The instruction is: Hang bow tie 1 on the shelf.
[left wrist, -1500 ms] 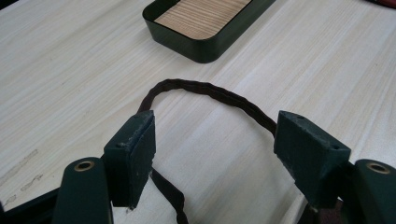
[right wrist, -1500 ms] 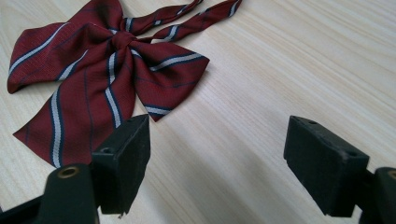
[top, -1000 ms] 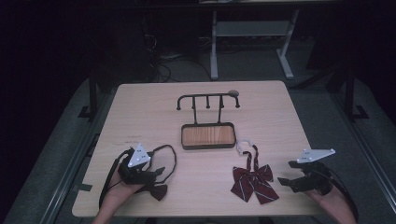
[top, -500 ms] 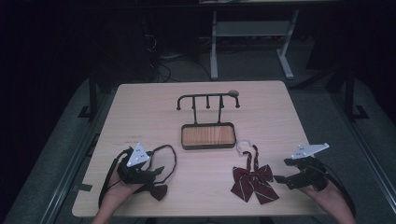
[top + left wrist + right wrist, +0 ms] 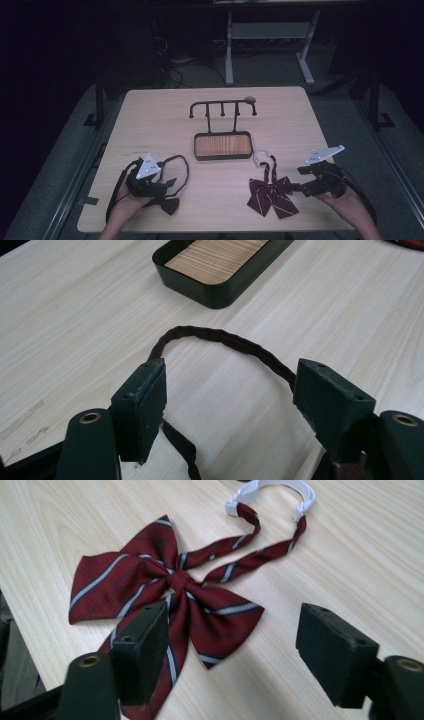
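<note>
The right gripper (image 5: 304, 179) has been moved nearer the red striped bow tie (image 5: 272, 192), its wide jaws just closing a little, nothing held. The tie is laid flat on the counter (image 5: 160, 115). The left gripper (image 5: 167, 184) is kept wide over a dark strap (image 5: 225, 337).

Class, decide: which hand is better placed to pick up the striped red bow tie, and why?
Right. The right gripper sits beside the striped red bow tie with open jaws facing it; the left gripper is across the table, over a dark strap.
</note>
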Motion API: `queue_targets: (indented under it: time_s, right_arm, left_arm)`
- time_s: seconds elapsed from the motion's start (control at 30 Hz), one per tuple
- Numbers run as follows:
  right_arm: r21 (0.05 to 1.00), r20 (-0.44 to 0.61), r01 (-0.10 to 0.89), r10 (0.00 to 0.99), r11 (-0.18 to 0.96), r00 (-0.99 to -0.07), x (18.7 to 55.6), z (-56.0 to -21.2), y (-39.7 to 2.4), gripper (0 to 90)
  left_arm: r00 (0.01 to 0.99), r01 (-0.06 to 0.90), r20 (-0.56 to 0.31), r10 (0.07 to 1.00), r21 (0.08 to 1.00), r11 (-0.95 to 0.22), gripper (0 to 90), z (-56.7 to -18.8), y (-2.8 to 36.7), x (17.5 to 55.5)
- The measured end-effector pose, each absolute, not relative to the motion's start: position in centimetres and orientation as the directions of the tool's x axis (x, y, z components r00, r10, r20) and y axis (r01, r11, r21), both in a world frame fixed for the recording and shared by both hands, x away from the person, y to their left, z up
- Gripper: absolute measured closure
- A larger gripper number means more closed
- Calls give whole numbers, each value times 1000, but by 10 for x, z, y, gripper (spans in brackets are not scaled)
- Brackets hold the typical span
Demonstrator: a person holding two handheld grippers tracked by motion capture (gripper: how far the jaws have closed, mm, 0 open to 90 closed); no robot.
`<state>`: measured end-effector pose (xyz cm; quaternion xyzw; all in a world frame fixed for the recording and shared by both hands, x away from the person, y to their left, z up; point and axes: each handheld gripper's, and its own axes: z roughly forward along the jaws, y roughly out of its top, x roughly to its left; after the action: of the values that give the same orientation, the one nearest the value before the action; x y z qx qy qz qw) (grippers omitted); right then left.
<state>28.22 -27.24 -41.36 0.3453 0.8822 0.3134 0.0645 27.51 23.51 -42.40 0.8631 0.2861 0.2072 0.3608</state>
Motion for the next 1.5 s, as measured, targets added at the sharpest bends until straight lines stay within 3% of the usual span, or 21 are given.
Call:
queue_targets:
  time_s: [1.5]
  right_arm:
    - [514, 70, 575, 637, 637, -768, 338, -384, -227, 418]
  left_arm:
    - [755, 343, 149, 639, 741, -577, 299, -424, 236, 276]
